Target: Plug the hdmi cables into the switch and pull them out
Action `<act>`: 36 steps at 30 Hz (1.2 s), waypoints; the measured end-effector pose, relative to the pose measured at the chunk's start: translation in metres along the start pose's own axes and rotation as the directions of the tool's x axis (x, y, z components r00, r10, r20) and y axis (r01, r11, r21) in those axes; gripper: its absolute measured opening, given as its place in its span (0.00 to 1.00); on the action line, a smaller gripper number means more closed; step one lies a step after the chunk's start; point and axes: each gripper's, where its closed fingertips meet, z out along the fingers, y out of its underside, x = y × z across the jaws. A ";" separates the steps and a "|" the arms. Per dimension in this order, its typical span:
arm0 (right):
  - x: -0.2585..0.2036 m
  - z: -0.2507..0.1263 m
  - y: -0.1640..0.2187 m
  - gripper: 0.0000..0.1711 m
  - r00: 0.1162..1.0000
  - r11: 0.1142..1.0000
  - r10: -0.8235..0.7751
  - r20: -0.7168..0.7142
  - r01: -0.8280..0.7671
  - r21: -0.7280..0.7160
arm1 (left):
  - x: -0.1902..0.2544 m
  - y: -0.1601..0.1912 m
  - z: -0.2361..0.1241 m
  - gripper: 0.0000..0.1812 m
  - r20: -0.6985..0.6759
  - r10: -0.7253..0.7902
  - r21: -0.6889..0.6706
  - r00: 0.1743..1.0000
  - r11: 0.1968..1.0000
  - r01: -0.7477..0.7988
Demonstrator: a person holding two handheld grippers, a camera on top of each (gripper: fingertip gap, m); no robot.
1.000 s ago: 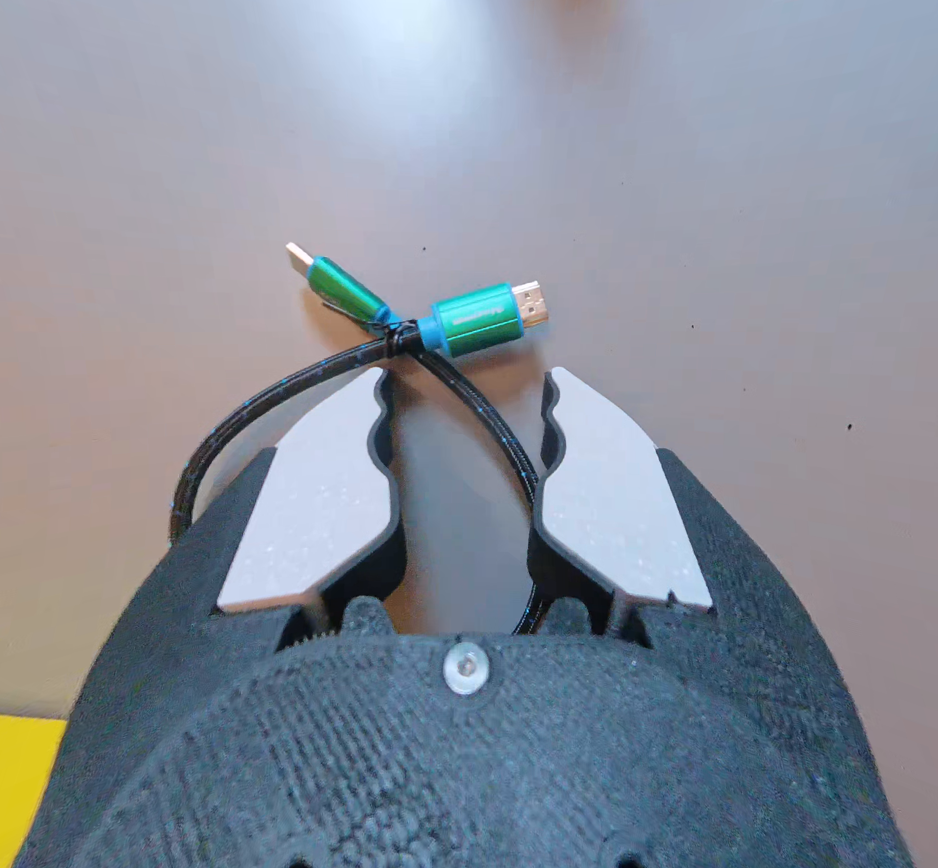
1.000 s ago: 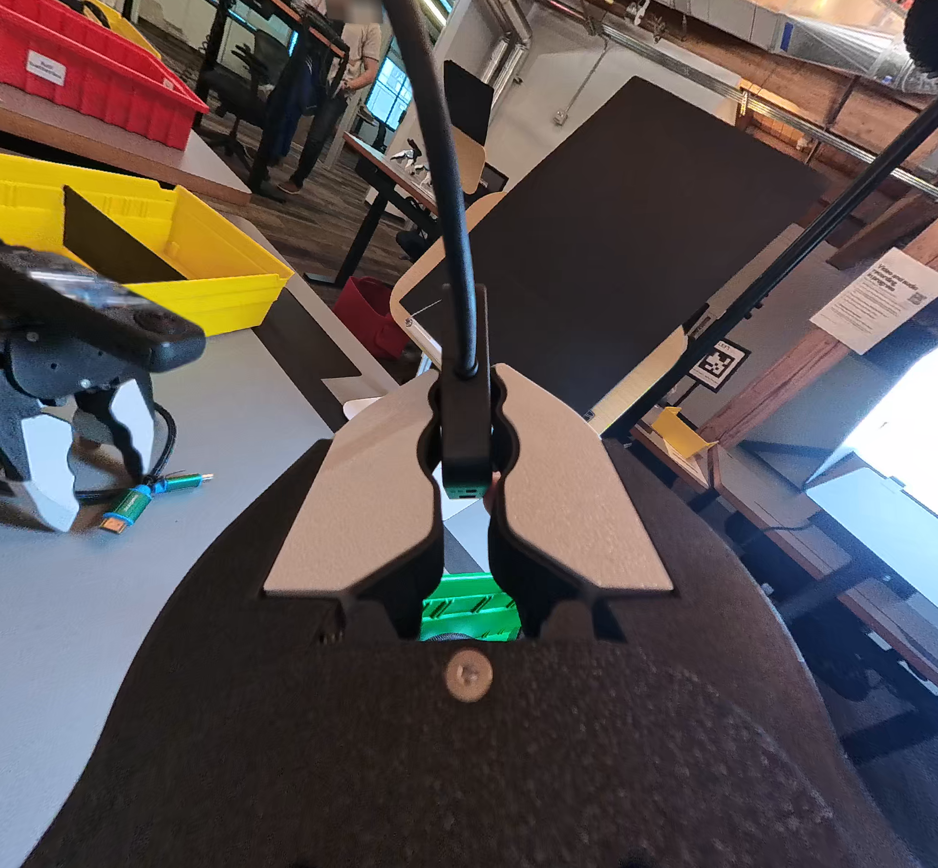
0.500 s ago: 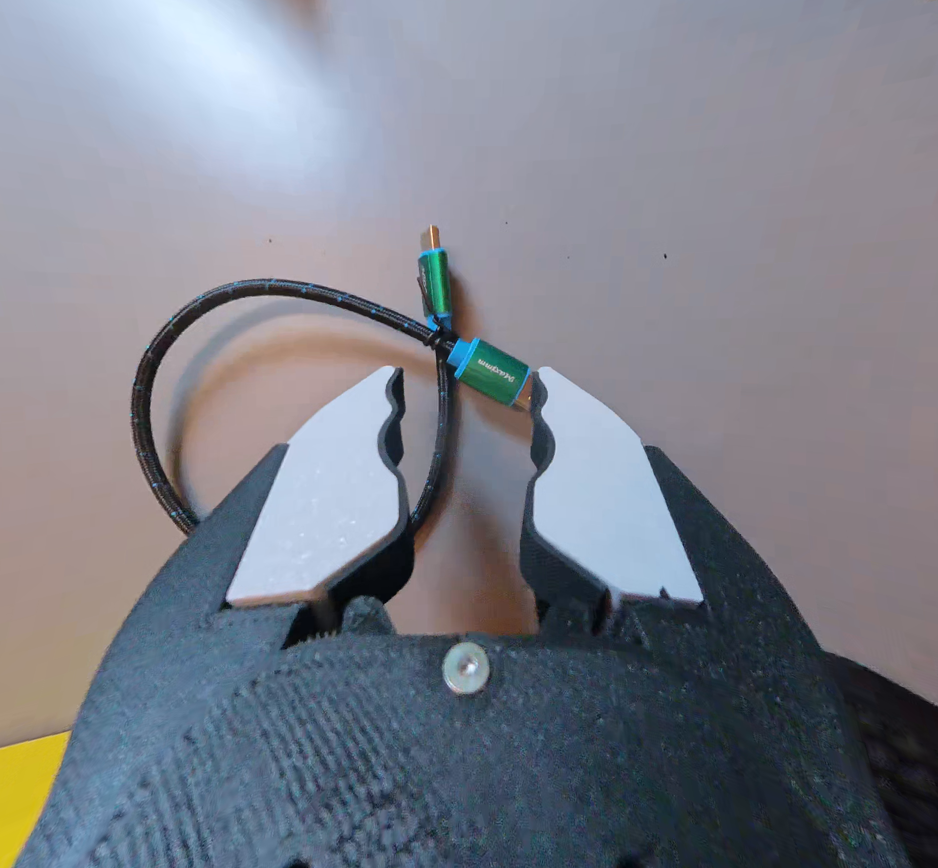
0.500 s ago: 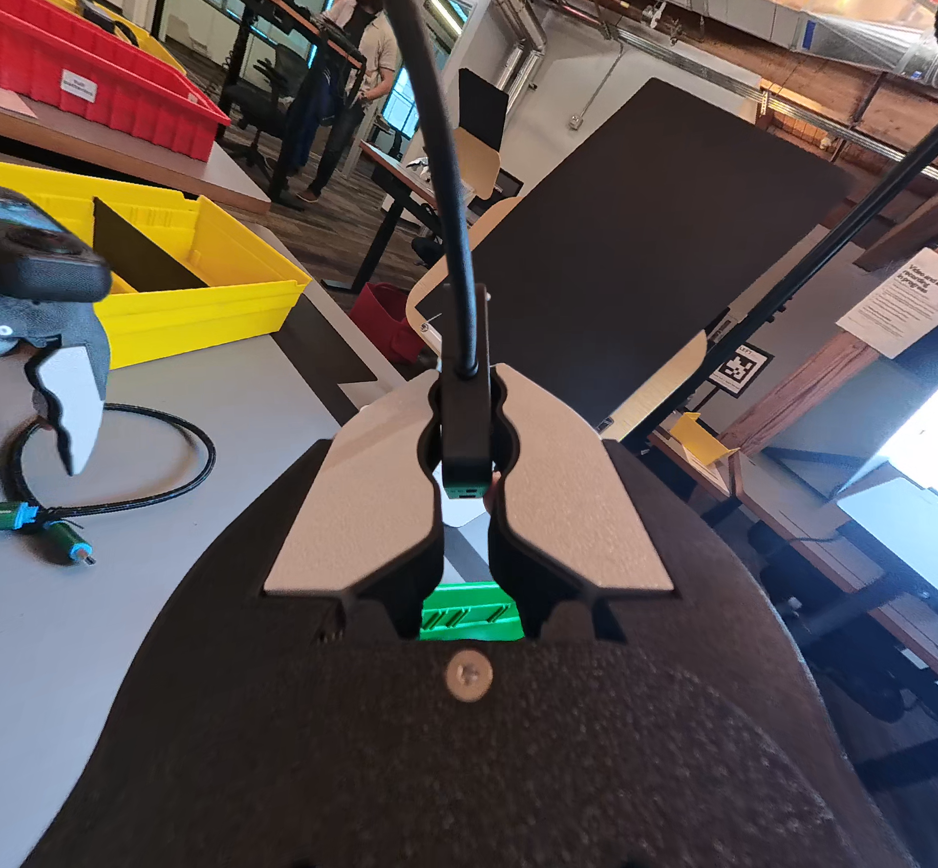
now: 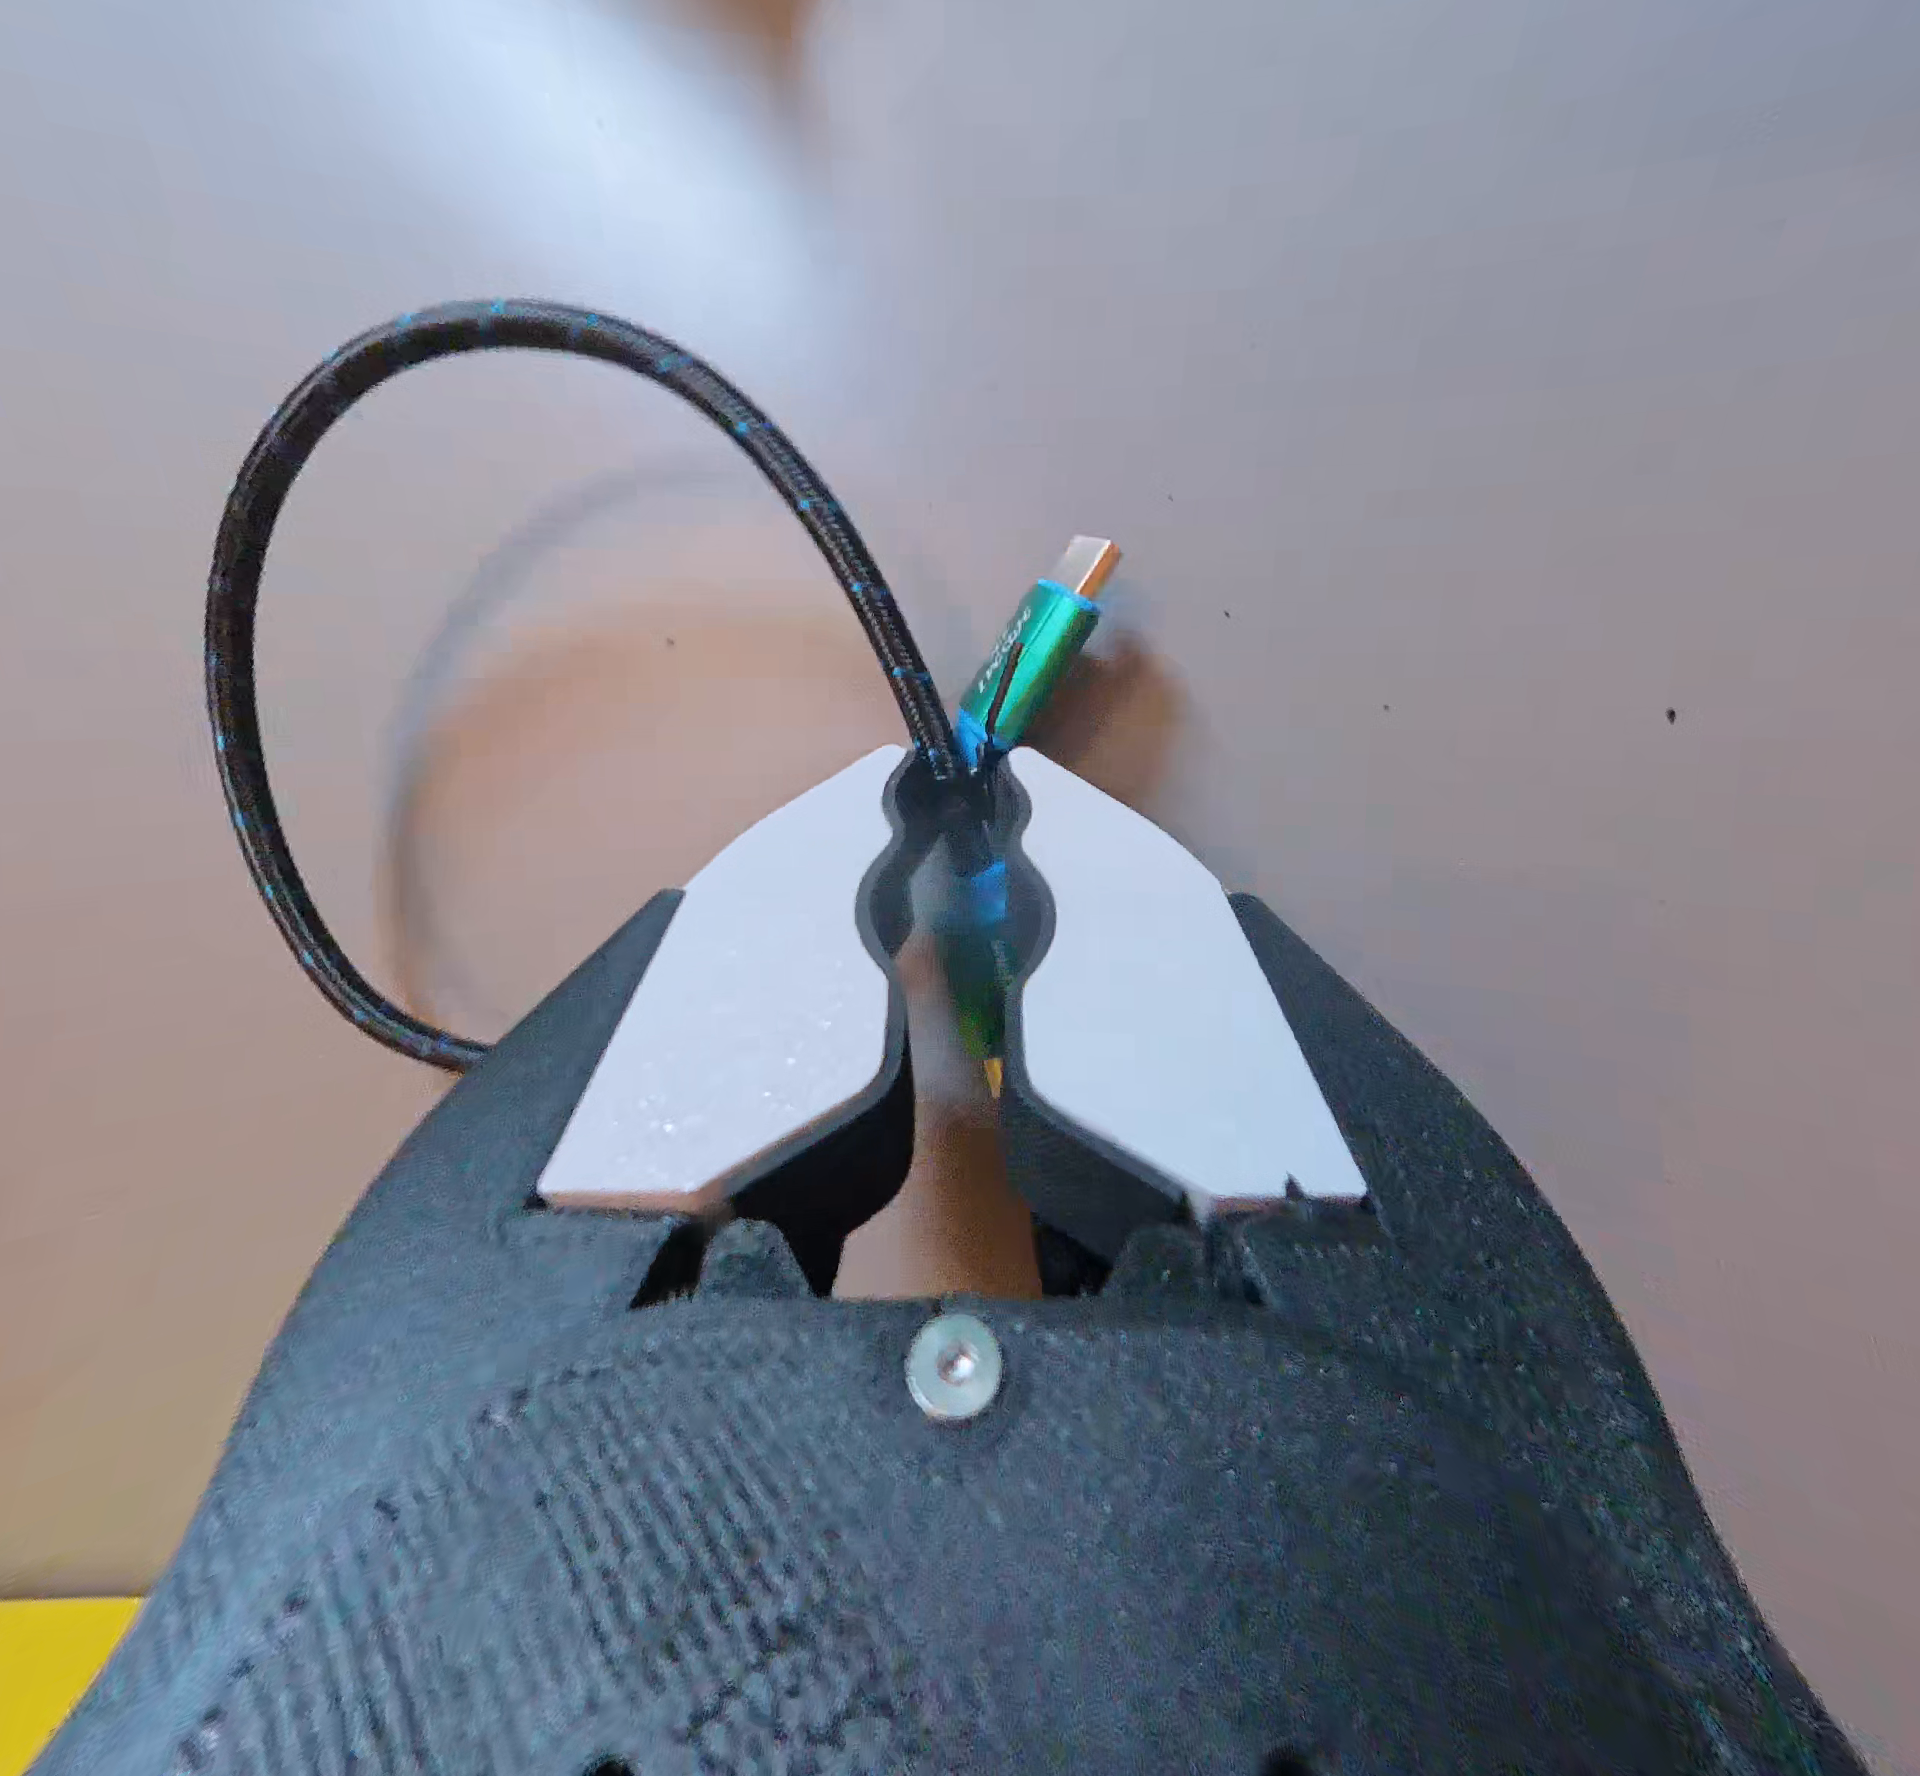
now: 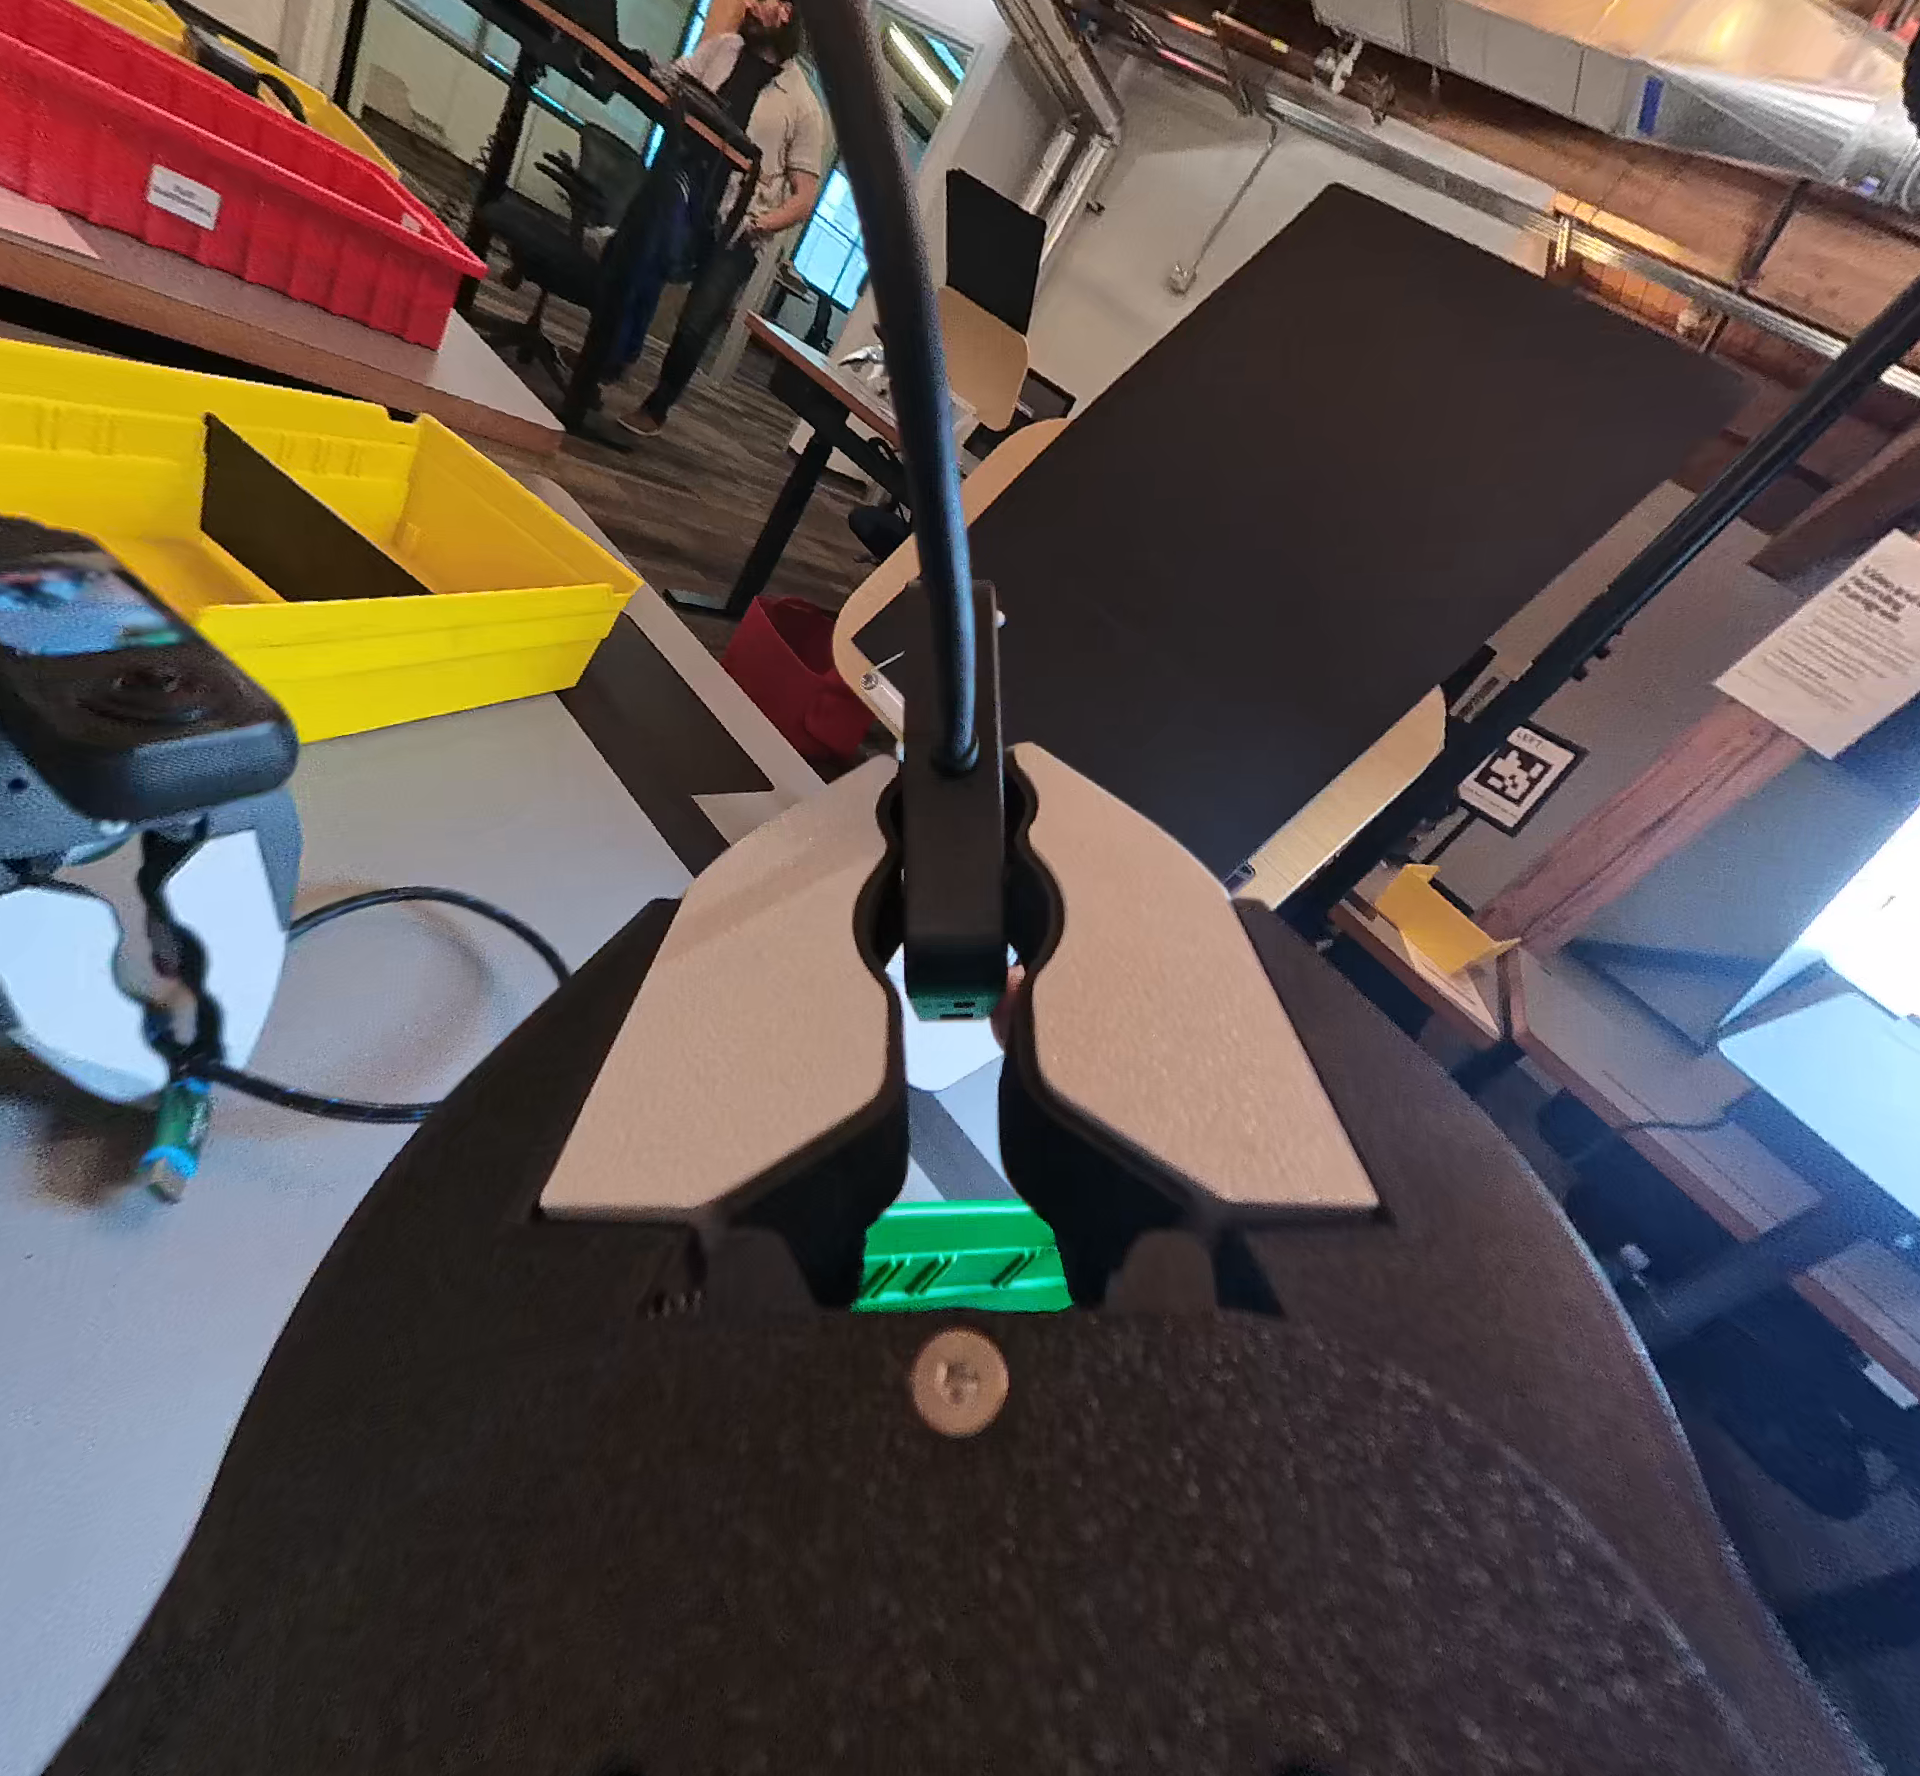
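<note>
Since half a second ago the left tongs [image 5: 961,791] have gone from spread wide over the braided HDMI cable [image 5: 312,521] to pinched shut on it, right where its two strands cross behind the green plugs. One green plug [image 5: 1039,646] juts past the tips toward 1 o'clock with its metal end exposed, while the second plug [image 5: 982,988] sits back between the jaws pointing toward 6 o'clock, and the cable's loop arcs out toward 10 o'clock above the grey tabletop [image 5: 1455,376]. The right tongs [image 6: 951,853] are closed on the black switch [image 6: 951,885], held upright off the tabletop with its own black lead [image 6: 894,272] curving up toward 12 o'clock (that grip looks unchanged). My worry is the left hold: it catches the cable rather than a plug body, so a push into a port could make the plug swivel, slip, or jam crooked. A yellow bin [image 6: 416,604] stands at 10 o'clock in the right wrist view.
</note>
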 end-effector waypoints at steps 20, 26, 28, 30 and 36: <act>-0.116 0.035 -0.003 0.09 0.851 0.876 -0.482 0.207 0.470 0.110 | -0.069 -0.087 -0.195 0.07 0.717 0.125 0.122 0.686 0.946 -0.300; -0.138 0.043 0.002 0.09 0.795 0.823 -0.565 0.220 0.561 0.086 | -0.054 -0.090 -0.192 0.07 0.655 0.134 0.175 0.743 0.931 -0.322; -0.141 0.045 0.002 0.08 0.795 0.823 -0.565 0.222 0.562 0.085 | -0.054 -0.088 -0.190 0.07 0.660 0.157 0.140 0.735 0.935 -0.325; -0.137 0.045 0.003 0.08 0.802 0.827 -0.559 0.211 0.559 0.069 | -0.054 -0.086 -0.188 0.07 0.659 0.167 0.122 0.733 0.938 -0.323; -0.135 0.044 0.005 0.08 0.795 0.820 -0.568 0.214 0.570 0.058 | -0.050 -0.086 -0.180 0.07 0.641 0.176 0.108 0.747 0.943 -0.314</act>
